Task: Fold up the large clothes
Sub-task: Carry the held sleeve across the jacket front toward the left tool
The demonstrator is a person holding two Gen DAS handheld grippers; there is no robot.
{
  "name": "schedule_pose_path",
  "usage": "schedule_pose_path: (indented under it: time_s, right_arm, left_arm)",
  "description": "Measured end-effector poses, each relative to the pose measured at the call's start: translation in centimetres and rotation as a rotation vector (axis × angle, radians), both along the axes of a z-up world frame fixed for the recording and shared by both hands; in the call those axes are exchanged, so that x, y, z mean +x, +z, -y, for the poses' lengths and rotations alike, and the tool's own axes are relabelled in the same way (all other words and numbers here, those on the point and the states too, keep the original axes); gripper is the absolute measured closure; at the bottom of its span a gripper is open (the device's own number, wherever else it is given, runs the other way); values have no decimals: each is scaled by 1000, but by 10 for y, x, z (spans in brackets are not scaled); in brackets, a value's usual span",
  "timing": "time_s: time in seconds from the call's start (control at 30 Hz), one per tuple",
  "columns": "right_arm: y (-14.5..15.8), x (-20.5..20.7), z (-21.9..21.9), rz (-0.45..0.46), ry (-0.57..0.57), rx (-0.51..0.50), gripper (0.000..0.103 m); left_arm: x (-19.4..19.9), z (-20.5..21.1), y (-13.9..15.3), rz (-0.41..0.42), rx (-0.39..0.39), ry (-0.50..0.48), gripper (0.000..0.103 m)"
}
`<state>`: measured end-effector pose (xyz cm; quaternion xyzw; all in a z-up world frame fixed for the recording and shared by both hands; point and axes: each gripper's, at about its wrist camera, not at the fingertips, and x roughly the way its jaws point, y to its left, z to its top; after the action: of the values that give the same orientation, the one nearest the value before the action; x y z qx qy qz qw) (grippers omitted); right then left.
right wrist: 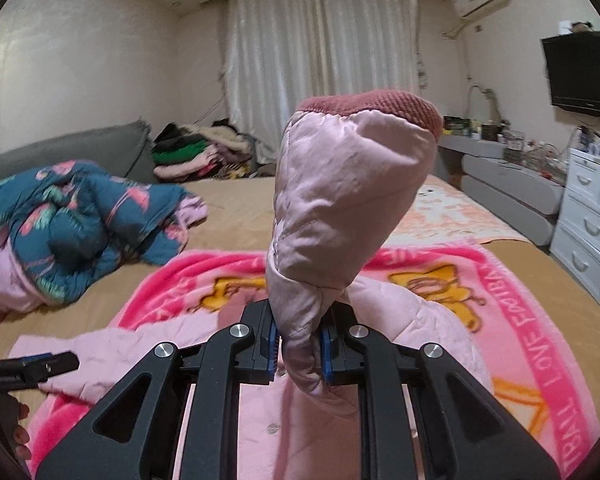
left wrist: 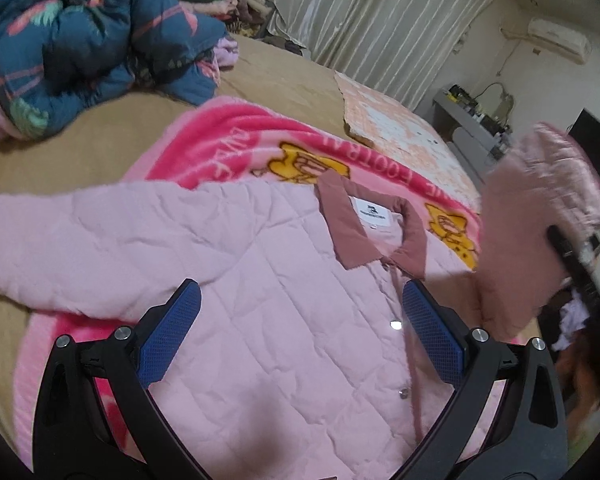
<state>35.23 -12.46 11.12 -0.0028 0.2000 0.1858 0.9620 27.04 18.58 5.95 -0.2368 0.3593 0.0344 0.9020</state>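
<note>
A pale pink quilted jacket (left wrist: 228,264) lies front up on a bright pink cartoon blanket (left wrist: 236,148), its dusty-pink collar (left wrist: 364,232) toward the far side. My left gripper (left wrist: 300,316) hovers open over the jacket's chest and snap placket, with nothing between its blue pads. My right gripper (right wrist: 298,344) is shut on one jacket sleeve (right wrist: 340,208), which stands up in front of the camera with its knitted dusty-pink cuff (right wrist: 380,106) on top. In the left wrist view the same lifted sleeve (left wrist: 540,216) is blurred at the right. The other sleeve (left wrist: 60,232) lies stretched out to the left.
The bed has a tan sheet (left wrist: 100,140). A bundled teal floral quilt (left wrist: 80,40) lies at the far left and a peach patterned cloth (left wrist: 400,128) at the far right. Stacked clothes (right wrist: 196,152) sit by the curtains. White drawers (right wrist: 588,216) and a wall TV (right wrist: 580,72) stand at the right.
</note>
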Motion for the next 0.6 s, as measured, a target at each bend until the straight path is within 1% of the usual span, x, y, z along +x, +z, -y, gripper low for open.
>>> schedule_pose_path:
  time_s: [0.1,0.17,0.3,0.4,0.47,0.57,0.6]
  right_arm:
    - [-18,-1,-16,-27,37,-25,88]
    - [-33,0,-30,-47,56,-52,88]
    - [-62,2,-53,-88,90,-107,87]
    - [-83,2,-66,-122,120,-146,85]
    - [-96,2,-76,-140,141,-177,84]
    - [-116,0,-91,-188,190,-217,78]
    - [-122,-3,-98,-199,212,-229,75]
  left_arm:
    - [-2,-7,-10,0,-65,-16,8]
    - [-3,-11,-15,2,-84,-15,8]
    - [-6,-22,-28,13,-164,-11,8]
    - [-3,-24,-36,25,-183,-23,8]
    - [-1,-24,-39,24,-185,-27,8]
    - [2,-27,-44,38,-236,-38,8]
    - [3,-28,-44,41,-250,-40,8]
